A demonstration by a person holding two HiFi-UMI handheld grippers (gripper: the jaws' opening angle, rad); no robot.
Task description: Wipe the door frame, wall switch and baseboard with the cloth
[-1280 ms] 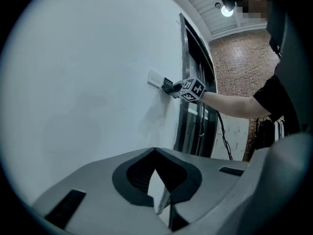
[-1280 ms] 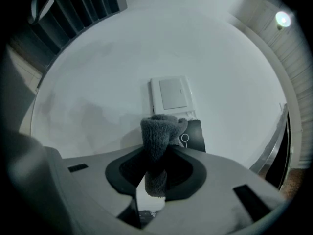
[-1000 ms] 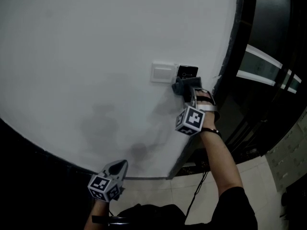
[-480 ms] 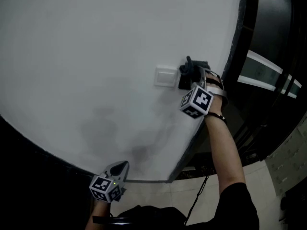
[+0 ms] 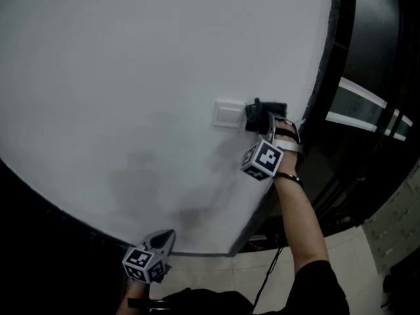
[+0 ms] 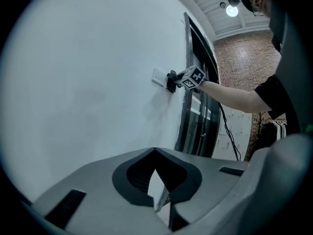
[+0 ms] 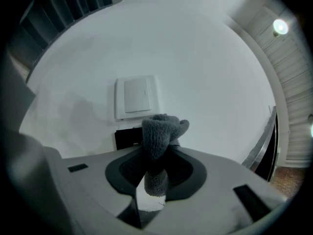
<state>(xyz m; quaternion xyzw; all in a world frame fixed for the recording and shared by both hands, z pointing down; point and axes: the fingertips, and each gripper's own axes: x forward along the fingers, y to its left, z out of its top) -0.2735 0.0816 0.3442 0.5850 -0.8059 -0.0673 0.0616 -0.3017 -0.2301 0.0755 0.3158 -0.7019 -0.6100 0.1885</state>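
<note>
A grey cloth (image 7: 159, 136) is bunched between the jaws of my right gripper (image 7: 155, 173), which is shut on it. The cloth (image 5: 261, 112) presses on a small black panel (image 7: 128, 137) on the white wall. Right beside that panel is the white wall switch (image 5: 228, 115), which also shows in the right gripper view as the switch (image 7: 136, 96). The dark door frame (image 5: 335, 77) runs just right of my right gripper (image 5: 264, 120). My left gripper (image 5: 163, 240) hangs low by the wall's foot, shut and empty, and in its own view the left gripper (image 6: 155, 153) points along the wall.
A dark baseboard strip (image 5: 59, 212) follows the bottom of the wall. Pale floor tiles (image 5: 216, 274) lie below it. Beyond the door frame are dark glass panels with light bars (image 5: 367, 104). A cable (image 5: 266, 277) hangs beside my right arm.
My right gripper carried the cloth up from under the black panel to above it, then back down onto it. The left gripper stayed low and still.
</note>
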